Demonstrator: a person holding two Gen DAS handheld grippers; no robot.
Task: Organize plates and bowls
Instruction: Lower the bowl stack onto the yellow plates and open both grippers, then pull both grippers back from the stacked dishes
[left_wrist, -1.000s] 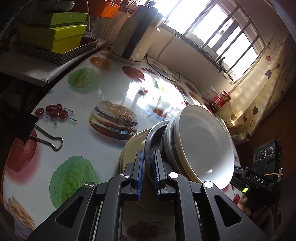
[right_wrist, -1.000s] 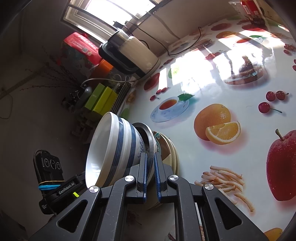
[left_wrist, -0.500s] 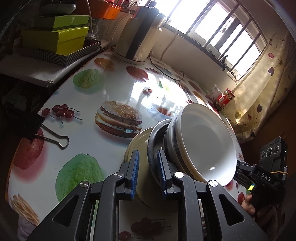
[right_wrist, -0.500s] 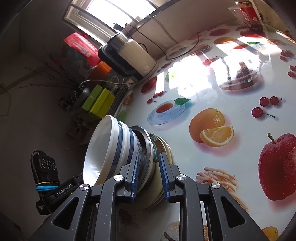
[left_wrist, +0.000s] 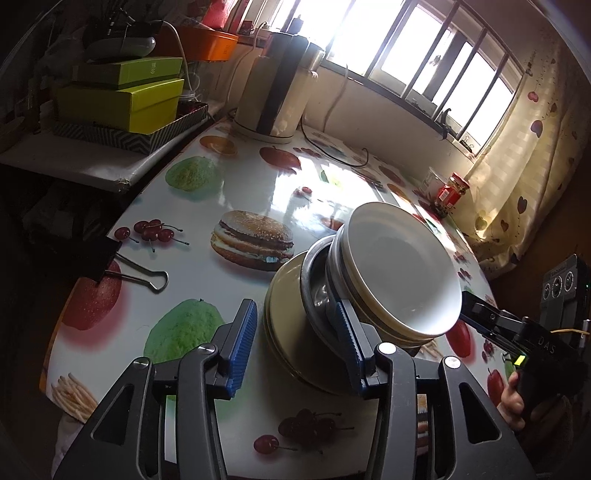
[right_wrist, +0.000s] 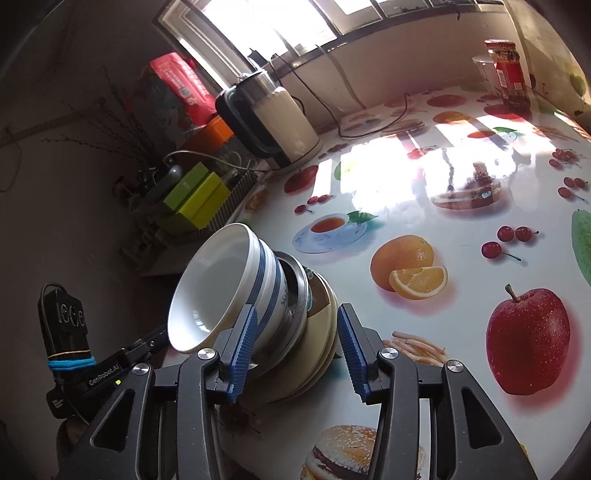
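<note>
A stack of dishes stands on the fruit-print table: cream plates (left_wrist: 284, 325) at the bottom, a metal bowl (left_wrist: 314, 280) on them, and white bowls with blue bands (left_wrist: 402, 269) on top. The stack also shows in the right wrist view, with plates (right_wrist: 321, 339), metal bowl (right_wrist: 297, 291) and white bowls (right_wrist: 221, 284). My left gripper (left_wrist: 295, 343) is open, its blue pads either side of the stack's near rim. My right gripper (right_wrist: 293, 347) is open on the opposite side, pads straddling the stack's rim.
A white electric kettle (left_wrist: 277, 92) with its cord stands at the table's far edge under the window. Green boxes (left_wrist: 122, 99) sit on a side shelf. A black binder clip (left_wrist: 107, 254) lies at the table's left edge. A red jar (left_wrist: 452, 192) stands near the curtain.
Both grippers have opened from shut on the stack's rims to wide open and drawn back a little. The stack rests on the table.
</note>
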